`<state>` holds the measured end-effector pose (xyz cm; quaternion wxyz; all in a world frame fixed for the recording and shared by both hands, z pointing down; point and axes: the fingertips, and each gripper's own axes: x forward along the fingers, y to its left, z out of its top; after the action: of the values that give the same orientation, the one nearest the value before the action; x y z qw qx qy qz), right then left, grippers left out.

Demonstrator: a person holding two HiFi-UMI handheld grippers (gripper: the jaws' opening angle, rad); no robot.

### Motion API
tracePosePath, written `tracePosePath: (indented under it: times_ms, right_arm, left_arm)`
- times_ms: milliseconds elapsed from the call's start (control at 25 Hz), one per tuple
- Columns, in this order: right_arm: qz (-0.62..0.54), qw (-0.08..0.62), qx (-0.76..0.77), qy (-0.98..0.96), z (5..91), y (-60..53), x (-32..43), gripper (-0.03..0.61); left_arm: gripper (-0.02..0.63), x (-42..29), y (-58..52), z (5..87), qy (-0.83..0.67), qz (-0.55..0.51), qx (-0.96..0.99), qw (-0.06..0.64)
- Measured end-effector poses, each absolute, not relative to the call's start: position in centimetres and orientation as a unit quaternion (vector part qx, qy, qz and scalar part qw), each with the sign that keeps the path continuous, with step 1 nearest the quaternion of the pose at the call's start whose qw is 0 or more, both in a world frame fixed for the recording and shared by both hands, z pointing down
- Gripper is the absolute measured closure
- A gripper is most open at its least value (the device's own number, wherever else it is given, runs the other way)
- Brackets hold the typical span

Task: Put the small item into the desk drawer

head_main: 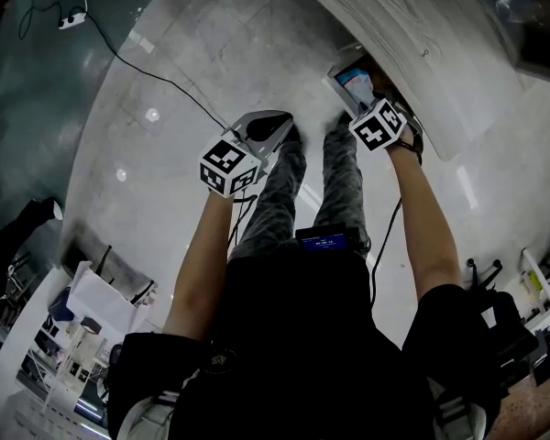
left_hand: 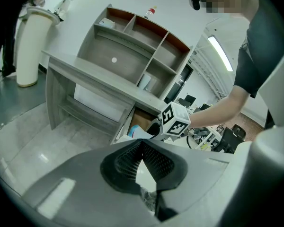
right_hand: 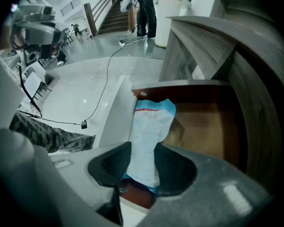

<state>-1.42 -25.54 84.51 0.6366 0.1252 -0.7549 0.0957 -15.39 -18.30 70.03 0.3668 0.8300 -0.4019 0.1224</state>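
- The right claw (right_hand: 143,146) is seen pointing down into the open drawer (right_hand: 208,124), with the packet (right_hand: 149,122) between its 2 pads. The jaws are set fairly wide, and both pads appear to be pressed on the packet's sides, so it is judged to be held.
- The packet's long axis is lined up with the claw's own line: 1 end is caught between the pads, and the other, blue-edged end is pointed ahead into the drawer.
- That far end is seen just beside the drawer's front wall, near a corner. The bare wooden bottom is shown on the side toward the surface (right_hand: 203,37).
- Whether the far end touches the bottom cannot be told.
- The packet is thus placed inside the drawer's outline but not yet let go. The coming move is judged to be a short lowering and an opening of the jaws, as nothing is seen between packet and bottom.
- A snag on the front wall is judged the main risk, since the packet is so close to it.
- The left claw (left_hand: 142,145) is seen well apart, above the floor (left_hand: 28,141) and aimed toward the surface. Its tips are brought together and nothing is gripped.
- The right hand is by far the nearer. The left is judged to be needed only for pushing the drawer shut afterwards.
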Motion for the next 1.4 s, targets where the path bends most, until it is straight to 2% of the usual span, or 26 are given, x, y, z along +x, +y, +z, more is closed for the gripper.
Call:
tracePosePath:
  times_ms: [600, 1040, 1280, 1400]
  right_arm:
    - [0.109, 0.636, 0.122, -0.755, 85.0, -25.4, -1.3, 0.403]
    - [0.113, 0.615, 0.144, -0.767, 81.6, -24.9, -2.1, 0.404]
    - [0.121, 0.598, 0.158, -0.776, 79.4, -24.2, -2.1, 0.41]
    - [0.12, 0.593, 0.165, -0.779, 78.2, -23.7, -1.8, 0.437]
  left_arm:
    - [0.612, -15.1, -18.4, 70.1, -0.4, 0.124, 0.829, 0.37]
    - [0.611, -15.0, -18.6, 68.4, -0.398, 0.119, 0.835, 0.36]
    - [0.612, -14.8, -18.6, 67.1, -0.397, 0.116, 0.84, 0.35]
    - [0.612, -14.9, -18.1, 66.3, -0.398, 0.116, 0.84, 0.349]
